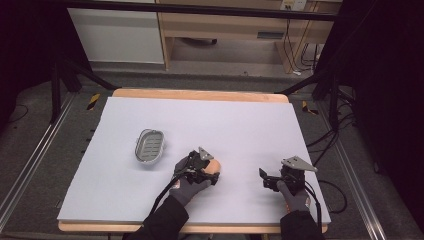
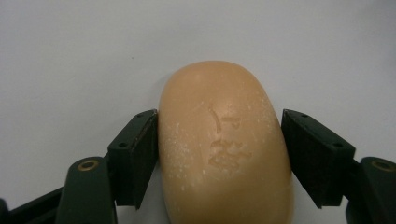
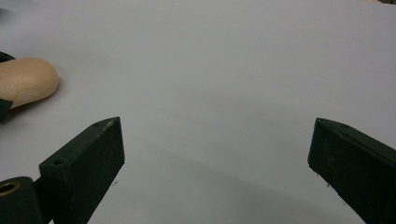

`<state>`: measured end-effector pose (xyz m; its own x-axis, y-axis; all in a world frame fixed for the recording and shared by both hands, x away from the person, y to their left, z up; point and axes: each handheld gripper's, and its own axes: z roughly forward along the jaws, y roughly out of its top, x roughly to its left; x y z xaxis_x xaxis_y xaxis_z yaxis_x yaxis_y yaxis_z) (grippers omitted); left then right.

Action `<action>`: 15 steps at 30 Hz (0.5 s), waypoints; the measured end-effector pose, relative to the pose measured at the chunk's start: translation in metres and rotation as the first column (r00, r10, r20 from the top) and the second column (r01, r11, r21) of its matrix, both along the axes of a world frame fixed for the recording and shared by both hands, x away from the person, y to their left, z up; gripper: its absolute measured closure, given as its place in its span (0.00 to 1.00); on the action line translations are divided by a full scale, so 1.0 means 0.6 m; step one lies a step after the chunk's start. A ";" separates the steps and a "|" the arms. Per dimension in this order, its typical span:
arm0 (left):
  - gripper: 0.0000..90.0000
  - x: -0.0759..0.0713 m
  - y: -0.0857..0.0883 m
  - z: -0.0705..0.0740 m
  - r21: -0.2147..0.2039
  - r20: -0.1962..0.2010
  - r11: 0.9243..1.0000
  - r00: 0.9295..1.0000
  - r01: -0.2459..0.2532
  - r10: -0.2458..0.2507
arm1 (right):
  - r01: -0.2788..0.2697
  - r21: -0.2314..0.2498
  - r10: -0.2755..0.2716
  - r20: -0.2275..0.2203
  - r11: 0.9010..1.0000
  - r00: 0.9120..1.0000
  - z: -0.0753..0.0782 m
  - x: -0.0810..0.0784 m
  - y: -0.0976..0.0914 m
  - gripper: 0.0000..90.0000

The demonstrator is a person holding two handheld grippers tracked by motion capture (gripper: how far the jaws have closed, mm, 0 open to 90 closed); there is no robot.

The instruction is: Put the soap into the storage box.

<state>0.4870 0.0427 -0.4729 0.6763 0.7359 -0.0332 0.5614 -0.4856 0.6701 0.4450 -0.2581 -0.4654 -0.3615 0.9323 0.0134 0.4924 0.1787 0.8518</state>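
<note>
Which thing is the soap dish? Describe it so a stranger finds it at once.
Start at the pale sheet covering the table and look to its left half. The soap dish lies there, beyond the left tongs. It is an oval metal tray with a slotted floor, unlike the smooth tan soap bar.

Soap bar (image 2: 224,149): waxy, matt, dusted white, stamped mark. Table cover (image 1: 225,130): smooth matt sheet; wooden edge. Soap dish (image 1: 150,146): shiny metal. Gloves (image 1: 192,189): grey knit cloth.
</note>
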 end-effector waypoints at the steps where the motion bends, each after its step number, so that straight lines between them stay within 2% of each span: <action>1: 0.34 0.000 0.000 0.000 0.000 0.000 1.000 1.000 0.000 0.000 | 0.000 0.000 0.000 0.000 1.000 1.000 0.000 0.000 0.000 0.04; 9: 0.34 0.001 0.001 0.001 0.011 0.000 1.000 1.000 0.018 -0.018 | -0.001 0.003 0.001 -0.003 1.000 1.000 0.000 0.000 0.000 0.04; 15: 0.34 0.005 -0.001 -0.001 0.007 -0.011 1.000 1.000 0.013 -0.013 | -0.002 0.003 0.002 -0.006 1.000 1.000 -0.001 0.000 0.001 0.04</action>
